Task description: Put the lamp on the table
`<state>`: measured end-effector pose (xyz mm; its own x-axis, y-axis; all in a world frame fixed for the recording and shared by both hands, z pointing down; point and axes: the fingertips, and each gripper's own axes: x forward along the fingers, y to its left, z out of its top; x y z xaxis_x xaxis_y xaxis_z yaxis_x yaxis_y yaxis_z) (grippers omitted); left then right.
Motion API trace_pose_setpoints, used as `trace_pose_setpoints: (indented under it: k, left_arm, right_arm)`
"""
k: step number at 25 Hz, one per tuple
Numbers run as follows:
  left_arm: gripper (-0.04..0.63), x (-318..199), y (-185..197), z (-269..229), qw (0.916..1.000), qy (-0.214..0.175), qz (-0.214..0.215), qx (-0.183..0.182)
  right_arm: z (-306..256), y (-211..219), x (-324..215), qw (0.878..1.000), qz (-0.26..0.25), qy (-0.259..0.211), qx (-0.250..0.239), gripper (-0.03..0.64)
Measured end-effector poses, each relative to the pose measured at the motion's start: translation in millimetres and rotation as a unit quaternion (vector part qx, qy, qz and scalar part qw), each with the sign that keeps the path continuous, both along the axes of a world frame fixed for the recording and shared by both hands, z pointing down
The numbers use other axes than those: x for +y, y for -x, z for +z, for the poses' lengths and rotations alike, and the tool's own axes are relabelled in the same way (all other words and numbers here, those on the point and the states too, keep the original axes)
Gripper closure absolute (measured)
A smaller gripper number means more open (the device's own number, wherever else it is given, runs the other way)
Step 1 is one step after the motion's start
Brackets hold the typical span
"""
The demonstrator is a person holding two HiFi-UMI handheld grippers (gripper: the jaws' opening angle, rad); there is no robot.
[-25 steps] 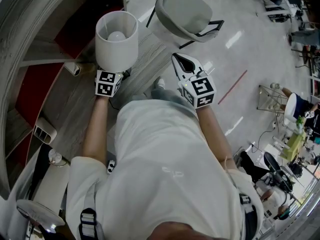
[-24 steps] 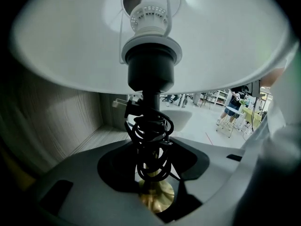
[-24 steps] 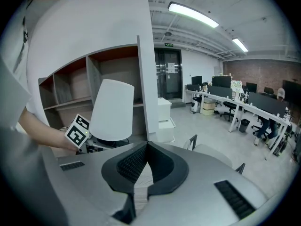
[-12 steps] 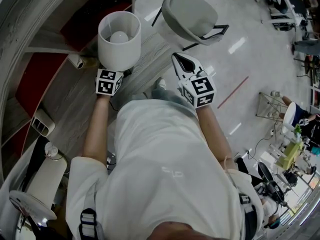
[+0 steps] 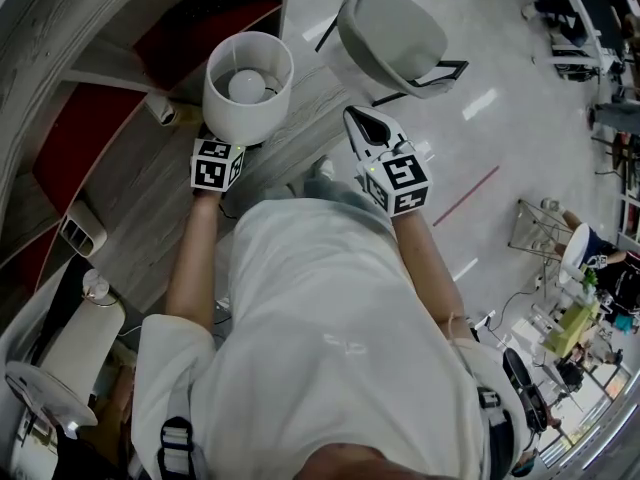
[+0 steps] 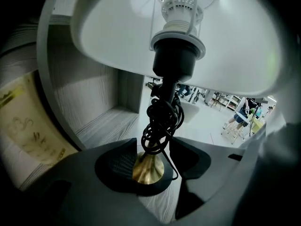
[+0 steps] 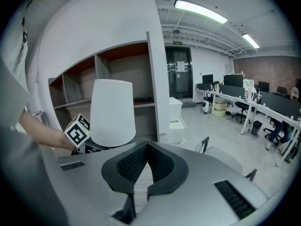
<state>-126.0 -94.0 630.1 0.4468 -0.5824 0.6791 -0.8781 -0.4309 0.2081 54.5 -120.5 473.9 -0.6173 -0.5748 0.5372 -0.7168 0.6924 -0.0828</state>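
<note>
A lamp with a white drum shade point(image 5: 248, 88) stands upright on the grey wood table point(image 5: 300, 133). Its bulb shows from above. My left gripper point(image 5: 222, 148) is low at the lamp's foot, under the shade's near edge. In the left gripper view its jaws point(image 6: 153, 161) are opening around the brass base point(image 6: 148, 167), with a gap on the right side. A black cord point(image 6: 162, 121) is wound round the stem. My right gripper point(image 5: 362, 123) hovers to the right of the lamp, shut and empty point(image 7: 146, 145). It looks at the shade point(image 7: 112, 112).
A grey chair point(image 5: 392, 36) stands beyond the table's far corner. A curved shelf unit with red backs point(image 5: 90, 138) runs along the left. A second white lamp point(image 5: 70, 343) stands at the lower left. Office desks and chairs point(image 7: 244, 102) fill the right.
The head view has swung a little, so the lamp and chair sit further right. The lamp and both grippers keep their places relative to each other.
</note>
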Motion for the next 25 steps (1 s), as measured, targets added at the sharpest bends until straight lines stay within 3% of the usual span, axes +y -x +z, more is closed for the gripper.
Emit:
trace_pose_setpoints:
  k: [25]
  left_arm:
    - [0.371, 33, 29, 9, 0.9981, 0.018, -0.038, -0.046]
  right_arm:
    - [8, 22, 6, 0.999, -0.049, 0.011, -0.008, 0.589]
